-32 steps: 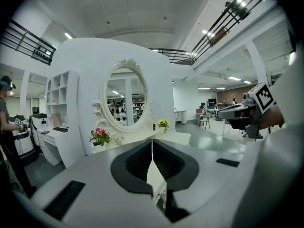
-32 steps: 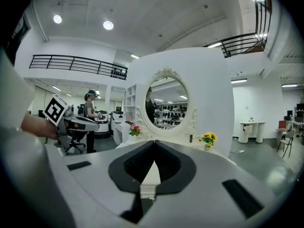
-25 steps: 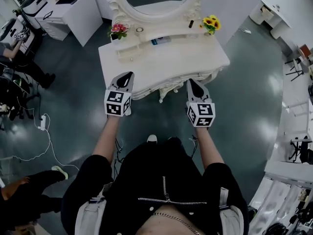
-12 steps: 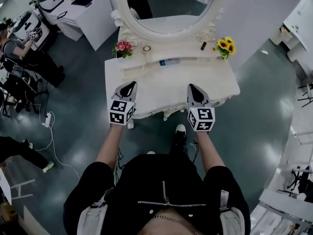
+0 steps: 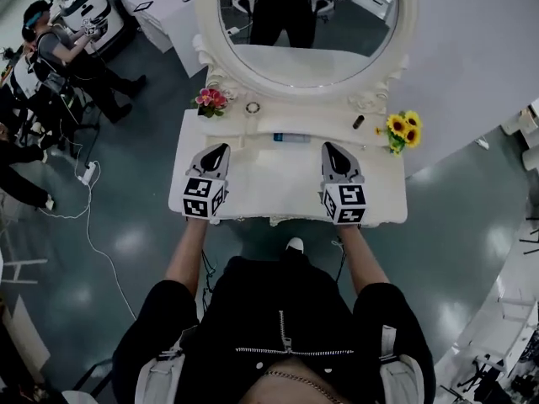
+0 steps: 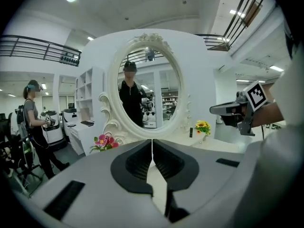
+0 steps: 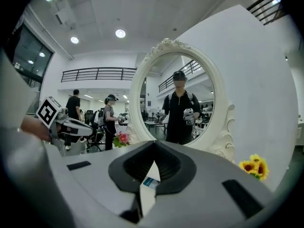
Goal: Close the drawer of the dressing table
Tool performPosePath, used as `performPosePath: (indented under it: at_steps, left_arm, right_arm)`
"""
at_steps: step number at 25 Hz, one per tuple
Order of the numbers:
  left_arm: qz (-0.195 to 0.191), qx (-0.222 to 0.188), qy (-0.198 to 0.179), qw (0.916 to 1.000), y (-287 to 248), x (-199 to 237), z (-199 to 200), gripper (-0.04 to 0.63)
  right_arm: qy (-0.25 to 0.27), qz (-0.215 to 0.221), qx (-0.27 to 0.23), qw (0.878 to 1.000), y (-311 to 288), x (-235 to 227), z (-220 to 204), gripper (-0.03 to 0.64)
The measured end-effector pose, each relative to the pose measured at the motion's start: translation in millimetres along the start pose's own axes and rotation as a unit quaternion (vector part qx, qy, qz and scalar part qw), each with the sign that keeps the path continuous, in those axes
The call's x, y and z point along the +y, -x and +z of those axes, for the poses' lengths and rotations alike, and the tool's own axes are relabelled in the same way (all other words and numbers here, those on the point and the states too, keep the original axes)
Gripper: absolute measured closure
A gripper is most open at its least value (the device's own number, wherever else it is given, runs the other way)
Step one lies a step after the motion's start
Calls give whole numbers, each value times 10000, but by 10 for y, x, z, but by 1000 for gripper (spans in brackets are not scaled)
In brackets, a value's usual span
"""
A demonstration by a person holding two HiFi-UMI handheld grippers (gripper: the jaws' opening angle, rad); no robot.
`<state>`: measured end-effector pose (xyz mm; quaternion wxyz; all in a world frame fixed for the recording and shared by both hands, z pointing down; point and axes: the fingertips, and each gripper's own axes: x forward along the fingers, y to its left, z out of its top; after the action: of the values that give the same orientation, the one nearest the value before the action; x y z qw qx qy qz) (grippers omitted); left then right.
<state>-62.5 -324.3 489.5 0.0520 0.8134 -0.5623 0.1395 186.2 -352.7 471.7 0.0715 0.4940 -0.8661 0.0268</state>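
Note:
The white dressing table with its oval mirror stands straight ahead. Its drawer front lies under the tabletop's front edge and is hidden from the head view. My left gripper hovers over the left part of the tabletop, jaws shut and holding nothing. My right gripper hangs over the right part, also shut and holding nothing. The left gripper view has the closed jaws aimed at the mirror, with the right gripper beside them. In the right gripper view the closed jaws point at the mirror.
On the table's back shelf stand pink flowers, sunflowers, a lying bottle and a small dark bottle. People stand at the left, near cables on the floor. White furniture lines the right edge.
The person has walked up to the table. Both grippers, shut throughout, have gone from the table's front edge to over its top, and the mirror now fills the upper view.

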Motion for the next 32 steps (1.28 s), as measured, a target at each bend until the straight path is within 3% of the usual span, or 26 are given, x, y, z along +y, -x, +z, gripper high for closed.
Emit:
performPosePath:
  at_steps: [6, 17, 20, 23, 28, 32]
  left_arm:
    - [239, -106, 118, 9996, -218, -91, 158, 571]
    - [140, -200, 148, 9996, -430, -42, 191, 568]
    - [142, -292, 262, 9991, -464, 9, 236, 439]
    - [285, -361, 385, 9982, -483, 100, 220, 389]
    - [485, -204, 517, 9973, -551, 244, 34, 376]
    - [599, 122, 776, 9951, -516, 360, -351, 376]
  right_arm:
    - [59, 316, -23, 9995, -223, -264, 57, 614]
    - [26, 369, 72, 9993, -407, -304, -6, 614]
    - [33, 344, 95, 9994, -437, -318, 3, 614]
    - [50, 360, 121, 9993, -476, -317, -14, 614]
    - [51, 370, 146, 9992, -525, -346, -20, 614]
    - [28, 415, 243, 9988, -542, -301, -91, 614]
